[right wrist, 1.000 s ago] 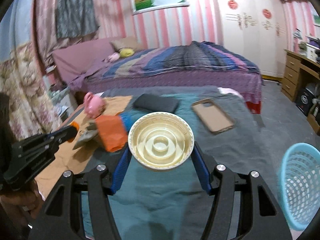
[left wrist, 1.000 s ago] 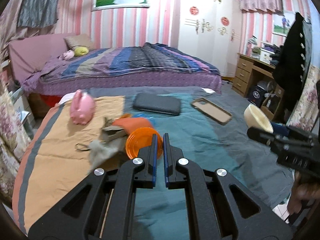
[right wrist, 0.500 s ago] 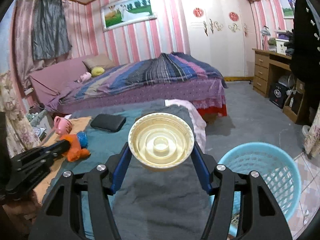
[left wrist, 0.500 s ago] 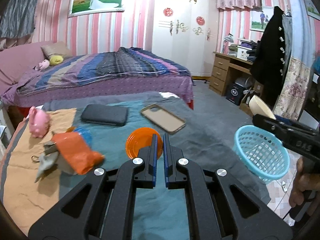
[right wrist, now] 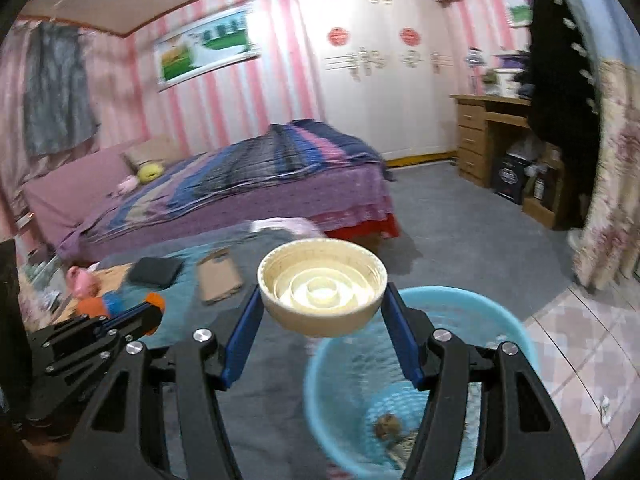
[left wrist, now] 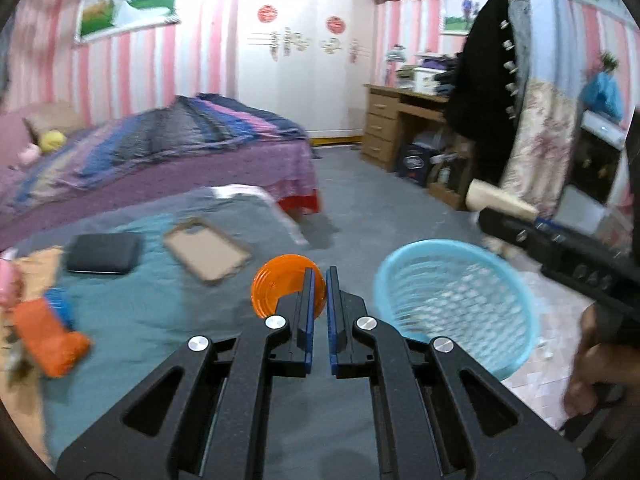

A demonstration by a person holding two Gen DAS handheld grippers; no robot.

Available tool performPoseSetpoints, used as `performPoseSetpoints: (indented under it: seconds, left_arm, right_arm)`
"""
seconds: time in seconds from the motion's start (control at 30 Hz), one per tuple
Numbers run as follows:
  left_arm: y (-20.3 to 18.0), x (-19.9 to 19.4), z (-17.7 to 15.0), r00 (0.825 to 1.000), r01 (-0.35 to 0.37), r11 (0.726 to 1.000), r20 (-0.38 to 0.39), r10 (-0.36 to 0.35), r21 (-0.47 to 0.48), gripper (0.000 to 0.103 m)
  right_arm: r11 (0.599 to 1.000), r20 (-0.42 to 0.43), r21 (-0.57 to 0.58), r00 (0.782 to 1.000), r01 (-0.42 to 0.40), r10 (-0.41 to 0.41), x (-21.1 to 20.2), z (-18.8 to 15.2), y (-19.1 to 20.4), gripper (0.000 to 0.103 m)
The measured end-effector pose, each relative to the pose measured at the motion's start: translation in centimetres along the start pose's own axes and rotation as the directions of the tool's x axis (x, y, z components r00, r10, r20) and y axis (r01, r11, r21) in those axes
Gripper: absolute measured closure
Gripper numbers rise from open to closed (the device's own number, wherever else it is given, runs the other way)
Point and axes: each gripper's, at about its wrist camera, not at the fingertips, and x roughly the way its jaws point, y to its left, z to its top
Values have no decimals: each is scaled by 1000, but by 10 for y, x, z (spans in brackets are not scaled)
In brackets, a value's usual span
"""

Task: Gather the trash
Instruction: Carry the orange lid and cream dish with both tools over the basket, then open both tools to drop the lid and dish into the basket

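Both claws are holding trash. Left claw (left wrist: 317,276) is pinching the rim of an orange lid (left wrist: 280,289) between its blue pads, with its jaws almost together. Right claw (right wrist: 322,300) is squeezing a cream lid (right wrist: 322,292) from both sides, so its jaws are standing fairly wide with the lid filling the gap. The cream lid is facing the camera and showing rings inside it.

Just below the cream lid, a light blue basket (right wrist: 516,332) is sitting on the floor by the edge of the near bed. Some small brownish trash (right wrist: 390,426) is lying in the bottom of it. In the left view the basket (left wrist: 520,312) is sitting just to the right of the orange lid, and the right claw is reaching in above it with the cream lid seen from the side.

On the near bed's teal blanket (left wrist: 152,312), a brown phone case (left wrist: 206,250) and a dark pouch (left wrist: 102,253) are lying side by side. An orange bag (left wrist: 50,338) is lying farther left, near a pink toy (right wrist: 82,280).

Farther back, a big bed with a striped blanket (right wrist: 256,168) is standing by a white wardrobe (right wrist: 380,80) with red round stickers. Their writing is too blurry to read.
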Motion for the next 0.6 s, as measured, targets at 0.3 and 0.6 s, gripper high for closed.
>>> performPoseSetpoints:
  seconds: [0.3, 0.6]
  left_arm:
    - [-59, 34, 25, 988, 154, 988, -6, -154, 19, 99]
    - [-91, 76, 19, 956, 273, 962, -109, -272, -4, 88]
  right_arm:
    - [992, -16, 80, 995, 96, -95, 6, 0, -60, 43]
    - [985, -1, 137, 994, 104, -105, 7, -1, -82, 41]
